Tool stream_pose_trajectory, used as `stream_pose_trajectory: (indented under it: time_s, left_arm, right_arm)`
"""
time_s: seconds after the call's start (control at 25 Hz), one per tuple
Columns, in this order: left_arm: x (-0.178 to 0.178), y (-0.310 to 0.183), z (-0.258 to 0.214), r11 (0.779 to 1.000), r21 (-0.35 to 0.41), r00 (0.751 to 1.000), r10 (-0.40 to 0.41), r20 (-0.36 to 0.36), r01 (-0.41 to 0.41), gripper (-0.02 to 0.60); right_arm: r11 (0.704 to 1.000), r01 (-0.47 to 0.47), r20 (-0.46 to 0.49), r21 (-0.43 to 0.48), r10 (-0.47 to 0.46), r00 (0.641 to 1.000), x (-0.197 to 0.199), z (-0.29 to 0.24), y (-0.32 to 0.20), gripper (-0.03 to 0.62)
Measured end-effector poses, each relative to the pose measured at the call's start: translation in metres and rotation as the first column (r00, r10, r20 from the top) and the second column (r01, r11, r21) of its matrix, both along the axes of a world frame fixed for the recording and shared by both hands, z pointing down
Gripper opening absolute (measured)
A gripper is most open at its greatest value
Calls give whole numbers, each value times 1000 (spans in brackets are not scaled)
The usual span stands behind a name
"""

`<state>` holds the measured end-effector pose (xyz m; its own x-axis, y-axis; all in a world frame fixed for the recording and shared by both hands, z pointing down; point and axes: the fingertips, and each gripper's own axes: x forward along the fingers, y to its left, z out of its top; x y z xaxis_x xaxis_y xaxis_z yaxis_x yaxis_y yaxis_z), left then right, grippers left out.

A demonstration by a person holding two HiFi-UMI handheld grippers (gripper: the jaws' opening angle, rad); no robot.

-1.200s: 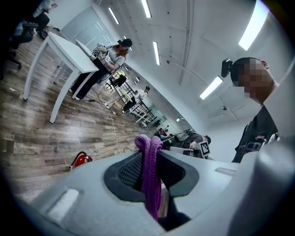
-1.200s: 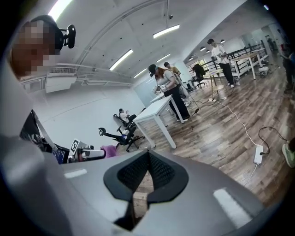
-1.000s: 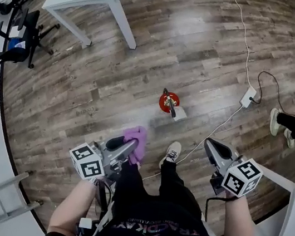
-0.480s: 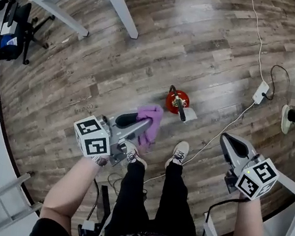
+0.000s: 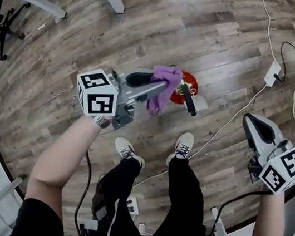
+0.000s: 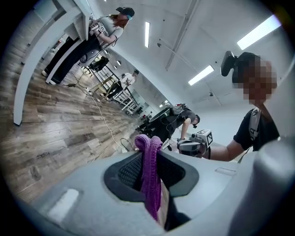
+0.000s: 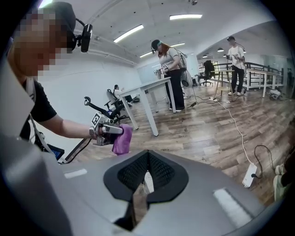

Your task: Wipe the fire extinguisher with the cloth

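- Fire extinguisher (image 5: pixel 191 85) is seen standing on wood floor (image 5: pixel 152 25), just ahead of person's shoes (image 5: pixel 182 147).
- Its top is partly covered in head view by purple cloth (image 5: pixel 166 80).
- Cloth is clamped between jaws of left gripper (image 5: pixel 155 89), with folds hanging from tips. Contact with extinguisher cannot be told.
- Right gripper (image 5: pixel 252 124) is held well apart at side, jaws pressed together, nothing between.
- Step is judged as approach, wiping not yet begun.
- Next, cloth needs to be brought down onto red body and rubbed over it. Steadying by right gripper is likely needed against tipping.

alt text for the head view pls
Looking down on a standing person: the left gripper holds a purple cloth beside a red fire extinguisher on the wood floor. The right gripper is shut and empty, off to the right.
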<state>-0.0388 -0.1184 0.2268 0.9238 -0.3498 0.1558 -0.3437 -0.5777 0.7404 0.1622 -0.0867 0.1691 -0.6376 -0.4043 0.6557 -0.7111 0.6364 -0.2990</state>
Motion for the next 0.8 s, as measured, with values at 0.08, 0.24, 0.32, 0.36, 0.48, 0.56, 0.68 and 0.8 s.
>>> stream_pose_trajectory:
  time_s: [0.08, 0.24, 0.32, 0.36, 0.48, 0.56, 0.68, 0.8]
  left_arm:
    - [3, -9, 25, 1000, 9, 1000, 3, -17, -3, 75]
    - [10, -18, 69, 999, 32, 999, 6, -51, -4, 75]
    - [13, -20, 90, 999, 46, 998, 11, -64, -8, 75]
    - [14, -21, 101, 998, 57, 998, 13, -64, -10, 75]
    - [17, -24, 133, 995, 99, 999, 33, -24, -31, 75]
    - [18, -26, 150, 991, 127, 999, 46, -10, -44, 75]
    - [12, -34, 165, 987, 160, 998, 18, -52, -9, 77]
    - [2, -47, 183, 984, 170, 996, -39, -83, 53, 75]
  right_arm:
    - [1000, 8, -19, 16, -8, 1000, 1, 24, -4, 5]
    - [998, 32, -56, 61, -29, 998, 4, 69, -14, 5]
    - [994, 57, -59, 93, -52, 997, 0, 88, -20, 5]
    - [992, 67, -59, 110, -60, 996, -2, 97, -23, 5]
    - [981, 87, -65, 171, -77, 995, -4, 120, -34, 5]
    - [970, 99, -72, 220, -85, 994, -6, 133, -43, 5]
    - [950, 121, -91, 289, -98, 991, -5, 149, -56, 5]
    - [935, 104, -94, 340, -76, 993, 1, 165, -69, 5]
